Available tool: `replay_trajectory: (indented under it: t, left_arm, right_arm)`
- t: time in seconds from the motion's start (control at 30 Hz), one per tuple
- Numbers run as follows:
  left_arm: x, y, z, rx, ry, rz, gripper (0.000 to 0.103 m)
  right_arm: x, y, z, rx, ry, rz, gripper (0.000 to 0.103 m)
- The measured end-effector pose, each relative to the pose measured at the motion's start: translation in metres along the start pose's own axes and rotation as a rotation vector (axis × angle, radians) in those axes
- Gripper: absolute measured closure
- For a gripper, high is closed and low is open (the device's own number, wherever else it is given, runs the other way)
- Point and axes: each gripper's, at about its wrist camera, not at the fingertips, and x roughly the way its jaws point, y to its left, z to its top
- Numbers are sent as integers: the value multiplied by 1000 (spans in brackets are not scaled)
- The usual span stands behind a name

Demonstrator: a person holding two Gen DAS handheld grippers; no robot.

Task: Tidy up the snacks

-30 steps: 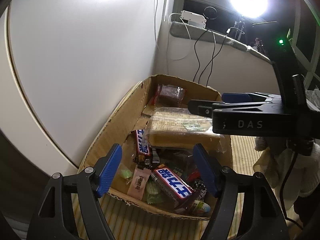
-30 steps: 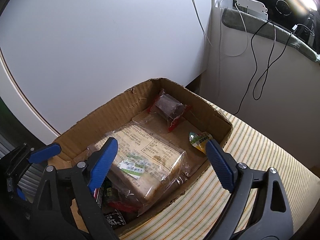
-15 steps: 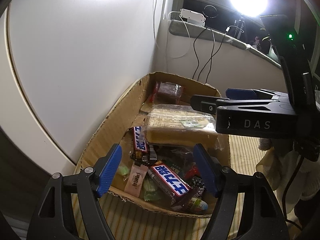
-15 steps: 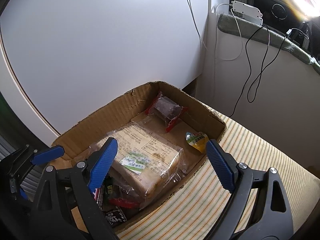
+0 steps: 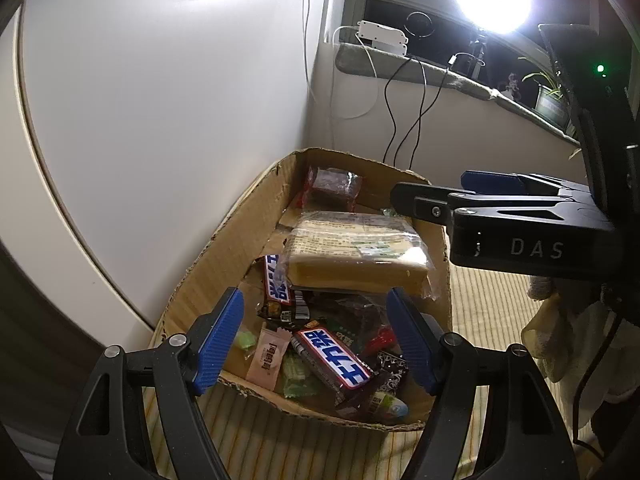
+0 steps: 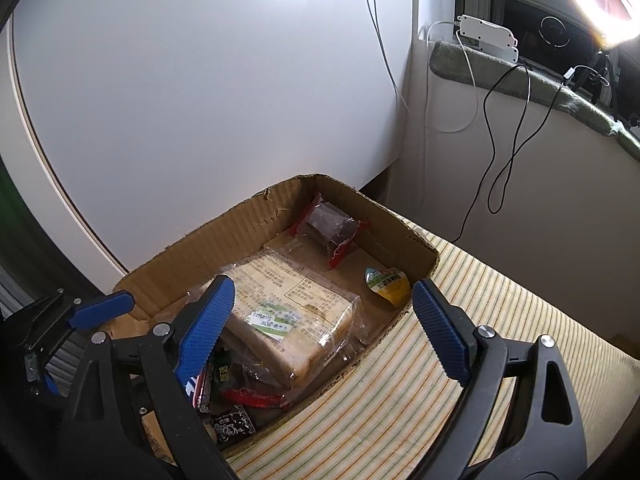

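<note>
Here the snacks sit in the box (image 5: 256, 216), mid-frame: one bread loaf (image 5: 356, 252), two blue bars (image 5: 334, 356), one dark cake (image 6: 330, 226), one yellow pouch (image 6: 388, 282). Left tongs (image 5: 314, 338) and right tongs (image 6: 322, 320) hang released, empty. A careless dip might crush the loaf or snag the box wall on the striped mat (image 6: 480, 300).

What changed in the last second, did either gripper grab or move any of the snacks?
No. The right gripper rose and drew back a little from the cardboard box, jaws open and empty. The left gripper kept its place, open and empty. The wrapped bread loaf, chocolate bars, dark cake packet and yellow pouch lie where they were.
</note>
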Motion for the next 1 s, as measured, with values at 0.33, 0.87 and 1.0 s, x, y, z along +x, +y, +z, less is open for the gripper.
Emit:
replay_trajectory:
  t: [0.33, 0.87, 1.0]
  left_arm:
    - [-17, -5, -1, -1, -22, 10, 29]
    - [-56, -15, -12, 12, -78, 51, 22]
    - [-63, -15, -17, 5, -78, 53, 22]
  right_arm:
    - [-21, 6, -5, -17, -39, -17, 10]
    - [-67, -1, -32, 14, -88, -33, 0]
    - [-80, -4, -45, 15, -98, -58, 0]
